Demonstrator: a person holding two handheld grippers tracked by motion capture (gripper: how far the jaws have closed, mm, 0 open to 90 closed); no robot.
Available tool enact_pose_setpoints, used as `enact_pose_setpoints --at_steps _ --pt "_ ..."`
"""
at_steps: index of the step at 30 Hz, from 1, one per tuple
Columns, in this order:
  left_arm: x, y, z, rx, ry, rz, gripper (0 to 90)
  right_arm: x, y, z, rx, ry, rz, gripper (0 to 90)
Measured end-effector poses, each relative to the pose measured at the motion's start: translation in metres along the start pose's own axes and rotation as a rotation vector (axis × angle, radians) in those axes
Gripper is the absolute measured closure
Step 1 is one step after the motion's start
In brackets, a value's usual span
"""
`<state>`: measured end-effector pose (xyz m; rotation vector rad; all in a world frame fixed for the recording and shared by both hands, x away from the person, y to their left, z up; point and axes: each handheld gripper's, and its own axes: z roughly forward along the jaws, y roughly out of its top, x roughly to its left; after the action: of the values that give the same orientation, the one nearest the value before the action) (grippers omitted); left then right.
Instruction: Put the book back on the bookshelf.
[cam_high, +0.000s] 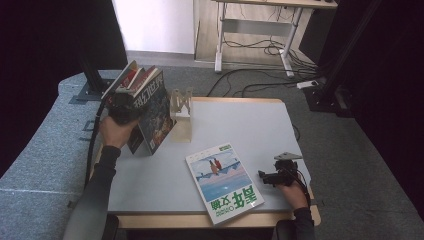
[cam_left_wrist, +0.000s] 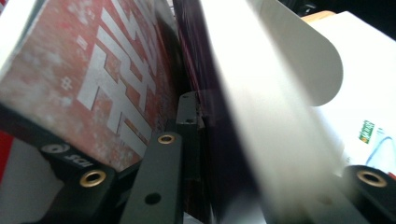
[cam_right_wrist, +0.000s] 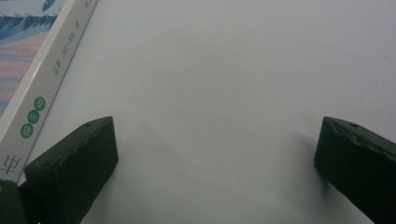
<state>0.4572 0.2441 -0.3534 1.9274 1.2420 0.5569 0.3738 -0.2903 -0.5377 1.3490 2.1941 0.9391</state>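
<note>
L hand-held gripper (cam_high: 121, 107): jaws narrow, clamped on upright books (cam_high: 145, 102) at tabletop (cam_high: 260, 125) back-left, just L of wooden rack (cam_high: 181, 112)
R hand-held gripper (cam_high: 267, 177): wide, nothing between, just R of flat book (cam_high: 224, 182)
Flat book axis: runs near-to-far, spine toward R gripper
L gripper view: red cover (cam_left_wrist: 93, 79), white page (cam_left_wrist: 280, 93) close up

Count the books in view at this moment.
3, perhaps more. One book lies flat at the table's near edge. Two stand at the far left by the wooden stand: a red book and a dark book, gripped by the left gripper; others may hide between.
</note>
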Motion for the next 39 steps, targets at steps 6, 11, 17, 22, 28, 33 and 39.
enact_pose_setpoints --at_steps 6,11,17,22,28,33,39 --pt "-0.002 0.0 -0.001 -0.023 -0.006 -0.022 82.7 0.0 0.0 0.0 -0.001 0.001 0.001 0.0" --pt "-0.004 0.001 -0.004 -0.051 -0.018 -0.031 82.9 0.0 0.0 0.0 -0.002 0.001 0.0 0.0" --pt "-0.007 0.005 -0.007 -0.094 -0.008 -0.036 82.9 0.0 0.0 0.0 -0.002 0.001 0.001 0.0" --pt "-0.009 0.009 0.0 -0.109 0.001 -0.047 82.9 0.0 0.0 0.0 -0.002 0.0 0.001 0.0" --pt "-0.016 0.01 0.015 -0.112 0.017 -0.04 82.8 0.0 0.0 0.0 -0.001 0.001 0.001 0.0" --pt "-0.018 0.008 0.025 -0.114 0.032 -0.026 82.7 0.0 0.0 0.0 -0.002 0.002 0.002 0.0" --pt "-0.013 0.006 0.024 -0.113 0.027 -0.036 82.4 0.0 0.0 0.0 -0.002 0.002 0.002 0.0"
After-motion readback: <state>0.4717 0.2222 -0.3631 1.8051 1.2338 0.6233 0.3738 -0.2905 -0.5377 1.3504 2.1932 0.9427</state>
